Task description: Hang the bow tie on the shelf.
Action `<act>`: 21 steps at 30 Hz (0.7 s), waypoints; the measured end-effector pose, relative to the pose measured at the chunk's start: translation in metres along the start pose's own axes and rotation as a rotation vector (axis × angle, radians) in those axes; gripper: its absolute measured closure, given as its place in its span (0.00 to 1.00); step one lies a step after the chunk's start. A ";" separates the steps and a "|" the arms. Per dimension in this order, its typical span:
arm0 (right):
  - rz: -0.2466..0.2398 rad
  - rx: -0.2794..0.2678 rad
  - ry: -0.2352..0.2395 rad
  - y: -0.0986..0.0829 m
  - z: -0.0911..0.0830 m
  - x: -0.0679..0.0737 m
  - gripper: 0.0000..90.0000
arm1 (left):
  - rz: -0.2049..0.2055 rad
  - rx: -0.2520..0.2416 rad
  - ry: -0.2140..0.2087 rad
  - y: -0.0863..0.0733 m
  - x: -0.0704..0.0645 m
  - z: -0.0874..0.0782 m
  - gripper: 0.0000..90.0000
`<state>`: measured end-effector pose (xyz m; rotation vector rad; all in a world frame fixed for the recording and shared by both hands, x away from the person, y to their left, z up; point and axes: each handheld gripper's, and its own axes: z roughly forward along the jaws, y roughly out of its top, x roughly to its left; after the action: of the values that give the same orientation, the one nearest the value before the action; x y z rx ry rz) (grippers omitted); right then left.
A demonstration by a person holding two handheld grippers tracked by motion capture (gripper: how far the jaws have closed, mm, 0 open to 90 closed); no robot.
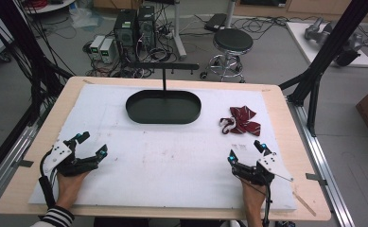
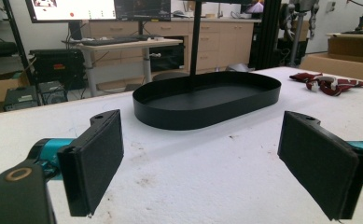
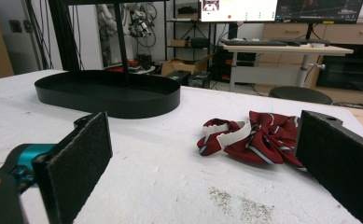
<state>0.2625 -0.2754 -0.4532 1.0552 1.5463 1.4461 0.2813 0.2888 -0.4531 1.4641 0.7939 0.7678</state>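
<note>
On the table (image 1: 35, 156) there is one white foam sheet (image 1: 162, 161). On this sheet stands one black oval tray (image 1: 163, 107), and one thin black post (image 1: 164, 78) rises at its far side. There is one dark red bow tie (image 1: 240, 120) with pale stripes and one white strap. Two grippers are over the sheet: one left gripper (image 1: 92, 144) and one right gripper (image 1: 244, 150). Each gripper has two black jaws, so four jaws together, and each is held by one hand. On the floor behind the table I count one round black stool (image 1: 232, 40), two dark computer towers (image 1: 135, 26) and two small white boxes (image 1: 102, 48).
</note>
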 end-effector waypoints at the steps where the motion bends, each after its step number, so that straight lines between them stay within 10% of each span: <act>1: 0.001 0.001 0.000 0.000 0.000 0.000 0.04 | 0.000 0.001 0.001 0.000 0.000 0.000 0.16; 21: 0.008 0.016 -0.005 0.001 0.002 -0.001 0.04 | 0.008 0.010 0.003 0.000 -0.001 0.001 0.16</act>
<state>0.2646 -0.2758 -0.4523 1.0745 1.5536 1.4373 0.2817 0.2878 -0.4528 1.4763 0.7955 0.7729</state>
